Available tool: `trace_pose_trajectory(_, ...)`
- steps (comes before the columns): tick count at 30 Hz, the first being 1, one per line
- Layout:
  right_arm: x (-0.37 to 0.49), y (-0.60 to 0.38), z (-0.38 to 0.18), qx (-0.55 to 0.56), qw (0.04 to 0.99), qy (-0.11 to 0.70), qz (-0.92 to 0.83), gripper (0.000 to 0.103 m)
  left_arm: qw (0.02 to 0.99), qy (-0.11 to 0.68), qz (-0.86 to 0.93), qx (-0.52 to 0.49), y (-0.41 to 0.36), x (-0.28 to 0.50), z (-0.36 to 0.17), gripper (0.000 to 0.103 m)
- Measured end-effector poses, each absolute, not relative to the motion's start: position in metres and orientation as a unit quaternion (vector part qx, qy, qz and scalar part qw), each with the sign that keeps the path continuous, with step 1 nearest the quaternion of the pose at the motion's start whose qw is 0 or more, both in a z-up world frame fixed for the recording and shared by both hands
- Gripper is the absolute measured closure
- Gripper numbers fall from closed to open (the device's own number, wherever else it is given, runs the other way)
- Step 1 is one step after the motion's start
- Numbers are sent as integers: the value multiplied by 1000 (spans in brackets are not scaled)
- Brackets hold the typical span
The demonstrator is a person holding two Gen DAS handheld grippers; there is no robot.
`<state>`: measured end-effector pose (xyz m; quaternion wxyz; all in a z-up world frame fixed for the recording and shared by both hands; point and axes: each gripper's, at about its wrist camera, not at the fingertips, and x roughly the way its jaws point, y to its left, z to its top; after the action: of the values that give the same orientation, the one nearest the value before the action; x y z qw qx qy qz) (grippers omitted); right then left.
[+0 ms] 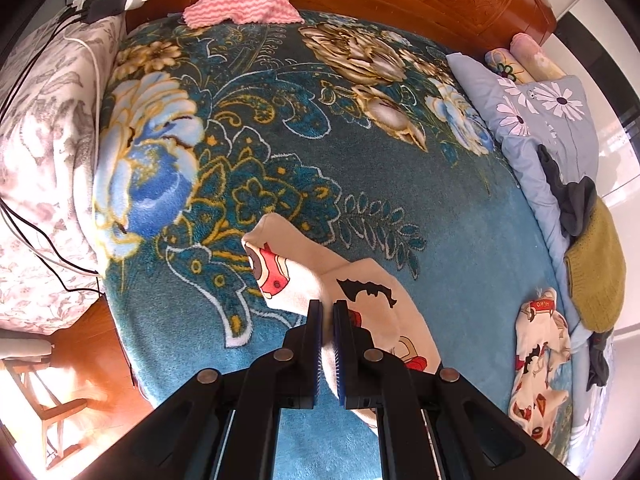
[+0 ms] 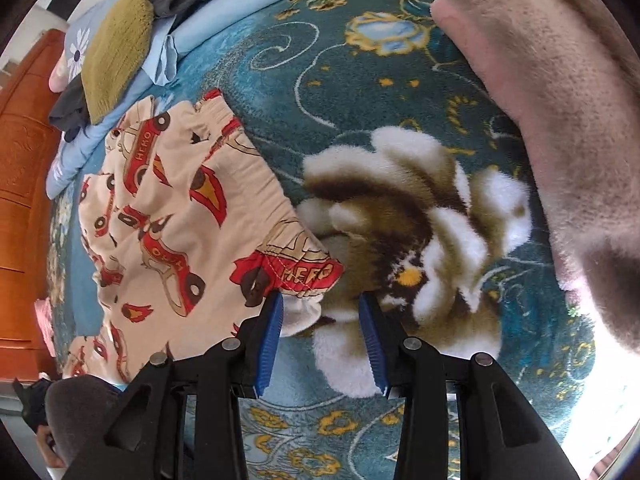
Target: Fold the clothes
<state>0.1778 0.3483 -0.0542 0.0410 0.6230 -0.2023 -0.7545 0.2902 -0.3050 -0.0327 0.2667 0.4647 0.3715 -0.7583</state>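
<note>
One bed (image 1: 460, 216) under a teal floral blanket (image 1: 248, 128) fills both views. Cream printed garment (image 1: 360, 280) hangs bunched near the middle, left hand-held gripper (image 1: 327, 308) clamped tight on its fabric. Second cream piece with red cars (image 2: 160, 200) lies flat at the bed's right edge, cuff just beside the right hand-held gripper (image 2: 321, 304), whose jaws stand partly open over the blanket, holding nothing. Mustard knit (image 1: 598, 264) and dark cloth (image 1: 572, 200) sit on the far-right blue bedding (image 1: 500, 100). Pink towel (image 1: 240, 8) at the headboard.
</note>
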Motion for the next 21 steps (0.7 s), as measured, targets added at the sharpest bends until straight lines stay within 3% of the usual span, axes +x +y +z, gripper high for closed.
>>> trace_pose_trajectory(5, 177, 344, -51, 613, 71, -222, -755, 65, 263, 371, -761, 463, -300, 290, -30, 97)
trace_pose_trajectory(8, 180, 328, -45, 602, 91, -212, -764, 75, 259, 367, -764, 463, -297, 289, -25, 97)
trace_pose_trajectory(10, 179, 316, -42, 596, 97, -201, -771, 97, 259, 365, -767, 459, -296, 291, -21, 97)
trace_pose_trajectory(21, 179, 331, 18, 536, 127, -186, -814, 99, 289, 385, -763, 432, -307, 318, 3, 97)
